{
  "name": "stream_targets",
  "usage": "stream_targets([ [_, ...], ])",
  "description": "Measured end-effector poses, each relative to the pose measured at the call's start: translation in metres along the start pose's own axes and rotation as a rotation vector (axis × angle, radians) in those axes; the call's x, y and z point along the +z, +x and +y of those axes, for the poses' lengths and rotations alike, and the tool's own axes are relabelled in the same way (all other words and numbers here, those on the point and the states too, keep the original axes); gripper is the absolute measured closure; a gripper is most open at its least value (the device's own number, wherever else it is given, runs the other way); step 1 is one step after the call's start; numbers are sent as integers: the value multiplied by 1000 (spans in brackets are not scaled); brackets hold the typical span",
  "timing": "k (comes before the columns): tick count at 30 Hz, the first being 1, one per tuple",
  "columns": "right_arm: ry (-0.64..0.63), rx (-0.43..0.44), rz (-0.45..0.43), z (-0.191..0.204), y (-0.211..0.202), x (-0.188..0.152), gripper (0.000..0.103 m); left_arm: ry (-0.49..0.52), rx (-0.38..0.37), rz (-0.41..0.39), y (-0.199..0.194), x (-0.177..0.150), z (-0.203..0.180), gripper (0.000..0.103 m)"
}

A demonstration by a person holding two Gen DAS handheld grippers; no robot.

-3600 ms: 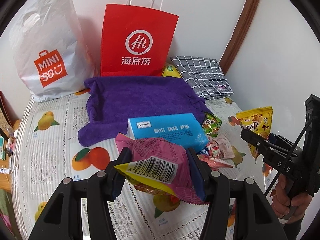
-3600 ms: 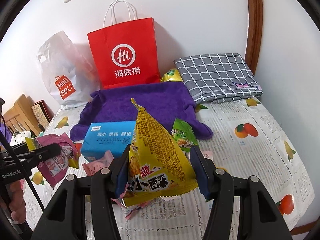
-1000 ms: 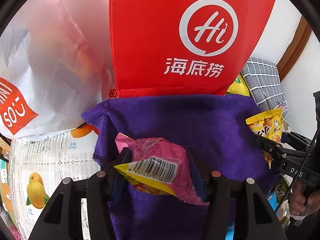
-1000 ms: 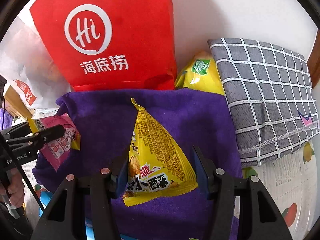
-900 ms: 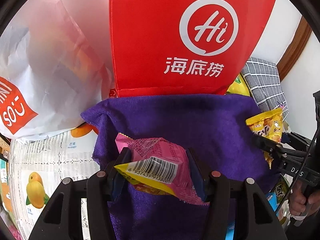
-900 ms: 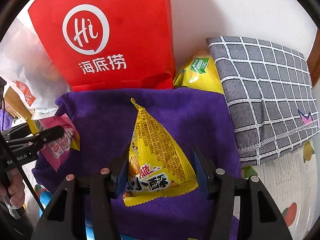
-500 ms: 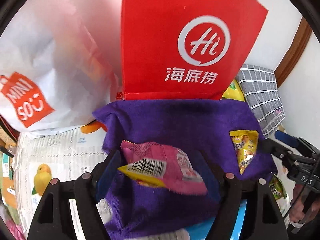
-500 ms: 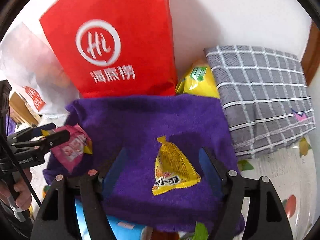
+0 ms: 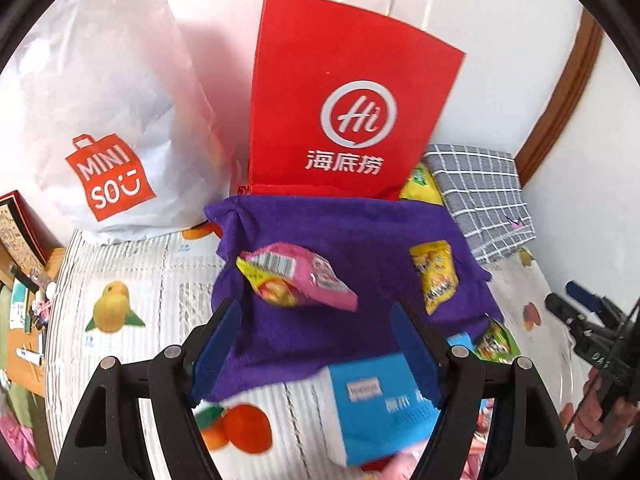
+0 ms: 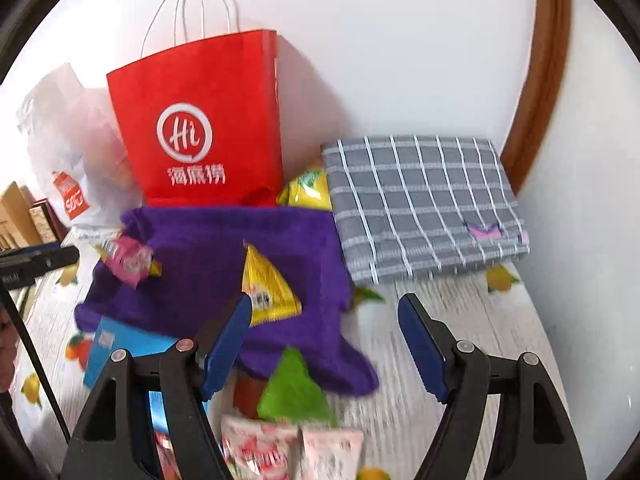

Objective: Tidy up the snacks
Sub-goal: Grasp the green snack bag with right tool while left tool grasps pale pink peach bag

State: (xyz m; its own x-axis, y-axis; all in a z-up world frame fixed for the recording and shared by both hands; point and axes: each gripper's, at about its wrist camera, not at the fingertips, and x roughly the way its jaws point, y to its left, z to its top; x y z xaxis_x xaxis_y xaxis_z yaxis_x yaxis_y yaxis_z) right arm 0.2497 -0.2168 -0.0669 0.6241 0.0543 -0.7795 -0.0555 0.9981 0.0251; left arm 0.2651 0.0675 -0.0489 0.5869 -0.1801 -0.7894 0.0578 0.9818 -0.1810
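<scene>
Snacks sit on and around a purple towel [image 9: 360,240] spread over a fruit-print tablecloth [image 9: 132,280].

Largest first: white shopping bag [image 9: 100,120] stands far left against the wall, w/ an orange logo. Red paper bag [image 9: 344,100] stands upright beside it at the far edge of the towel, white handles up. Grey checked cloth [image 10: 420,204], folded, lies far right by a brown door frame [image 10: 536,80]. Towel lies center, just in front of the red bag. Blue tissue pack [image 9: 376,400] lies at the near edge of the towel, partly behind the left claw's finger.

Snacks, smaller: pink packet [image 9: 304,280] lies on the left part of the towel, barcode end pointing far-left. Yellow packet [image 10: 268,288] lies on the right part, apart from the pink one. Another yellow bag [image 10: 308,192] is wedged btwn red bag and checked cloth. Green packet [image 10: 292,388] lies at the towel's near-right corner; pale pink sachets [image 10: 288,452] lie near of it, blurred.

Left claw [image 9: 316,348]: jaws have just been opening, now wide apart, nothing btwn them; pink packet lies free beyond the tips. Right claw [image 10: 324,340]: same, just opened, wide, holding nothing; yellow packet lies free just past its left finger.
</scene>
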Motion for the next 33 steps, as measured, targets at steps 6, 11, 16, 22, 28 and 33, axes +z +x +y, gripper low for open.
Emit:
stream_targets([
  [6, 19, 50, 52, -8, 11, -40, 28, 1, 0, -2, -14, -27, -10, 27],
  [11, 15, 116, 77, 0, 31, -62, 28, 12, 18, 14, -14, -46, -12, 27],
  [16, 19, 121, 85, 7, 50, -69, 28, 5, 25, 15, -22, -65, -8, 27],
  [22, 18, 121, 164, 10, 78, -71, 54, -5, 37, 29, -28, -79, -5, 28],
  [28, 71, 137, 105, -2, 51, -76, 55, -9, 11, 33, -35, -93, -14, 28],
  [33, 111, 131, 56, -14, 14, -87, 55, 6, -12, 43, -40, -111, -28, 27],
])
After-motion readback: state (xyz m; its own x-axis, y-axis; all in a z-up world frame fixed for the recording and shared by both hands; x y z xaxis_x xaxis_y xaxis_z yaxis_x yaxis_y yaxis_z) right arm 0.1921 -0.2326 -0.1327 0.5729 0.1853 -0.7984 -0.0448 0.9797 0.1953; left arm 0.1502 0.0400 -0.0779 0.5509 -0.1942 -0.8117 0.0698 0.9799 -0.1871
